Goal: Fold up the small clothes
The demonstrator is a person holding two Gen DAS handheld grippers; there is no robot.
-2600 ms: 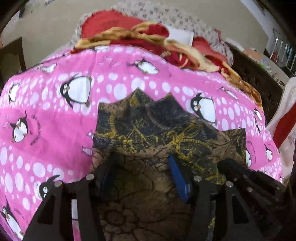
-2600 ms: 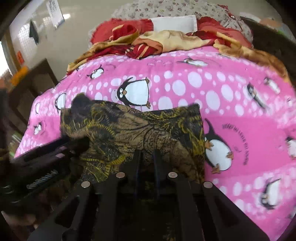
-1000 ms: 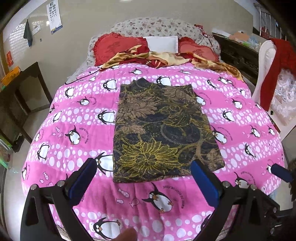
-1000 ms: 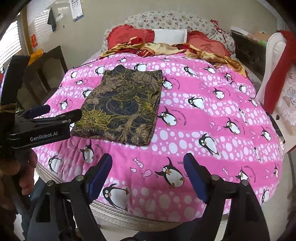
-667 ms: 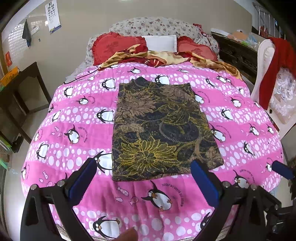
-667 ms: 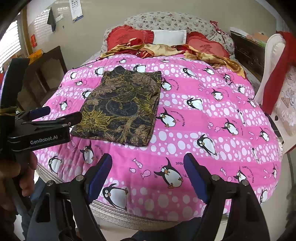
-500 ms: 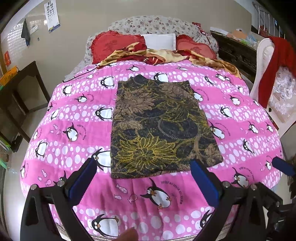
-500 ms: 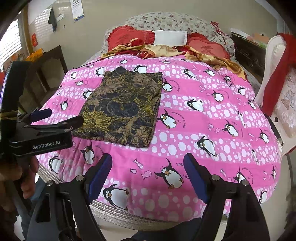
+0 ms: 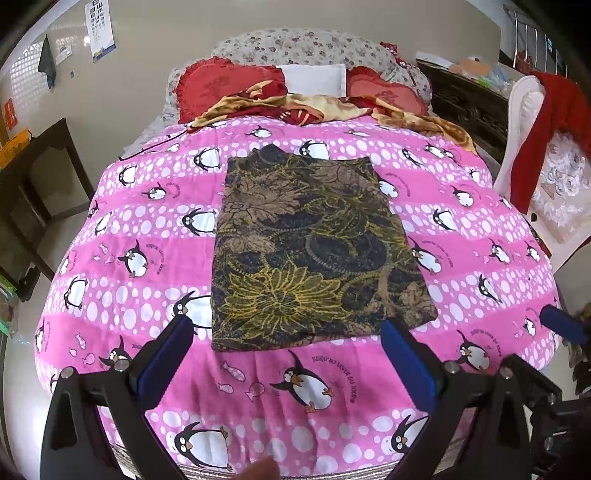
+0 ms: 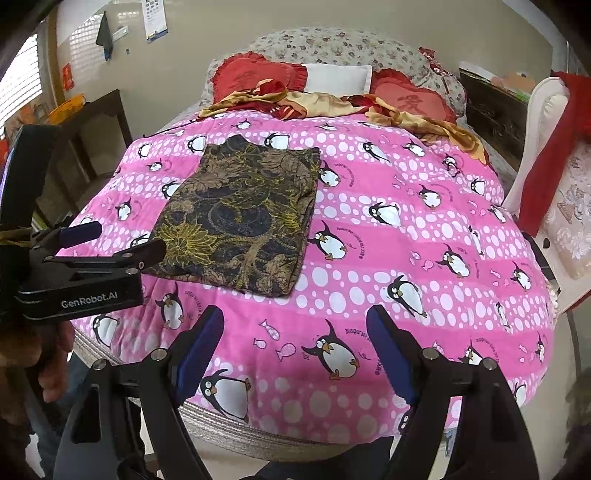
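Left wrist view: round bed with a pink penguin quilt (image 9: 147, 229) fills most of the frame, quilt printed with penguins, white dots and small script next to some penguins, too small to read for sure. Folded garment (image 9: 314, 251), dark with brown and yellow floral print, lies flat on the quilt in a neat rectangle, centred and a bit toward the near half of the bed. At the head end: two red cushions (image 9: 229, 85) with a character stitched on each, a white pillow (image 9: 314, 77) between them, and a rumpled red-and-gold blanket (image 9: 314, 107) in front. Your left gripper (image 9: 288, 354) is spread wide, holding nothing, hovering over the near quilt edge just short of the garment. Only this view shows the eye chart poster (image 9: 99, 29) clearly on the wall, and your fingertip at the bottom edge.

Right wrist view: same bed from further right, garment (image 10: 243, 214) sits left of centre. Your right gripper (image 10: 295, 347) also spread wide, empty, well apart from the garment. This view alone shows your left gripper (image 10: 122, 251) from the side, body marked "GenRobot.AI", with your hand (image 10: 48, 362) under it. White chair (image 10: 543, 155) with red cloth draped over it stands on the right.
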